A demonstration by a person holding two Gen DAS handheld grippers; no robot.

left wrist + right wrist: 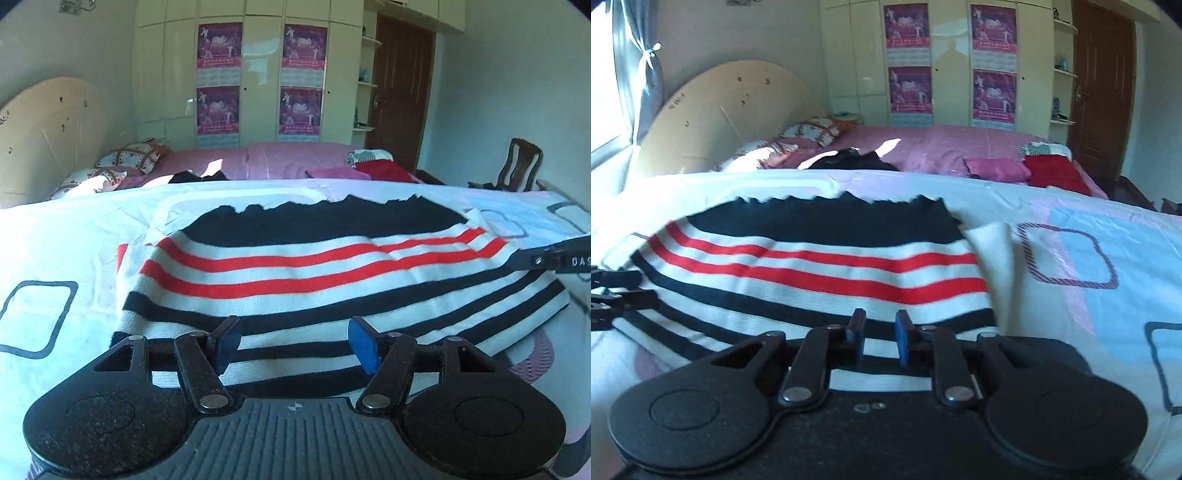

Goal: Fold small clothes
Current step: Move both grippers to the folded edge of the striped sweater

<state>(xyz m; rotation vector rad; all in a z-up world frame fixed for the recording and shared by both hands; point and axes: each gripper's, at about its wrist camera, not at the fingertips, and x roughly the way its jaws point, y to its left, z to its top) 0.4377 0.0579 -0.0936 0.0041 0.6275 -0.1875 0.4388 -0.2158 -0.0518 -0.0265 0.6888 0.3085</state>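
Note:
A small striped garment (295, 266), white with black and red stripes and a black far band, lies flat on the patterned sheet (55, 258). My left gripper (293, 345) is open, its blue pads just above the garment's near left part. My right gripper (879, 338) hovers at the near right part of the same garment (812, 266); its jaws stand a narrow gap apart with nothing between them. A white sleeve (993, 251) sticks out at the garment's right side. The right gripper's body shows at the right edge of the left wrist view (554, 258).
Beyond the work surface is a bed with a pink cover (258, 158), pillows (125, 158), pink and red folded clothes (1027, 170) and a dark item (853, 160). A wardrobe with posters (258, 74), a brown door (399, 92) and a chair (517, 166) stand behind.

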